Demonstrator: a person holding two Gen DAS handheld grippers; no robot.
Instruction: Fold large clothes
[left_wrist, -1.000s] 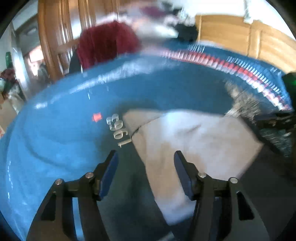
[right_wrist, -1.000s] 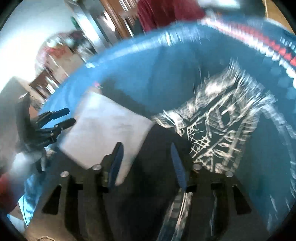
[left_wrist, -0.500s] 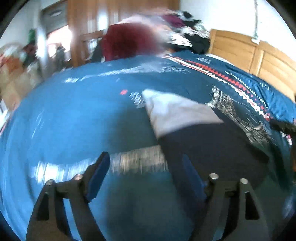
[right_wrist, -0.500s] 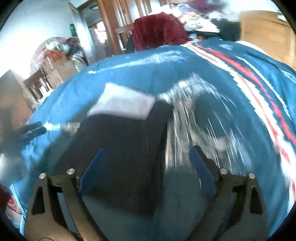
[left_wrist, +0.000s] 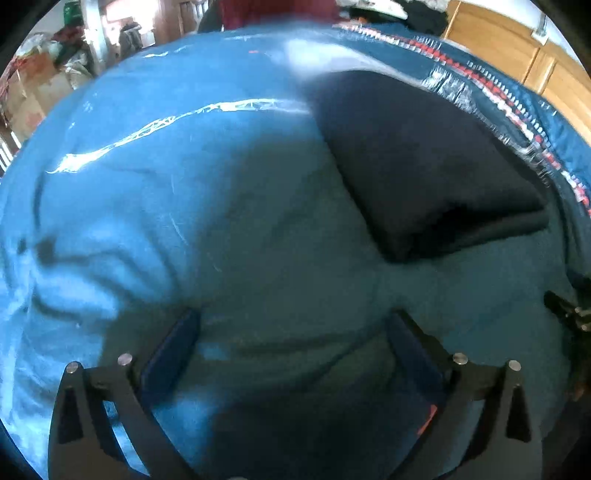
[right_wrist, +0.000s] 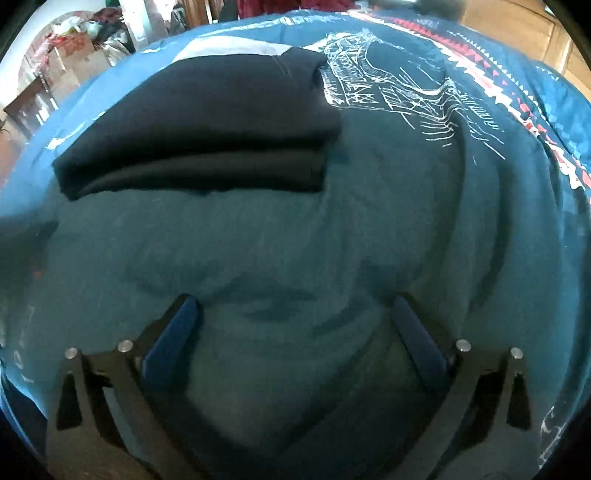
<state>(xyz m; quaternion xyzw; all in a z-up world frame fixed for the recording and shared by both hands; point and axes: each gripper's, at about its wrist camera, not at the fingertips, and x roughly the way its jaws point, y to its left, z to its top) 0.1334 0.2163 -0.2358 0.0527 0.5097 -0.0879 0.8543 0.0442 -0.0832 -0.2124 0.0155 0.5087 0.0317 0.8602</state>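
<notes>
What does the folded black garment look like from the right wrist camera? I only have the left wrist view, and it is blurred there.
Observer: The black garment lies folded on the blue bed cover. Its near edge clearly shows stacked layers.
Operator: Is the right tool holding anything?
Observer: No. The right tool is open, with only bed cover between its fingers, and it is short of the garment's near edge.
Operator: What sits to the garment's right?
Observer: A white line print on the cover, starting at the garment's far right corner and spreading to the right.
</notes>
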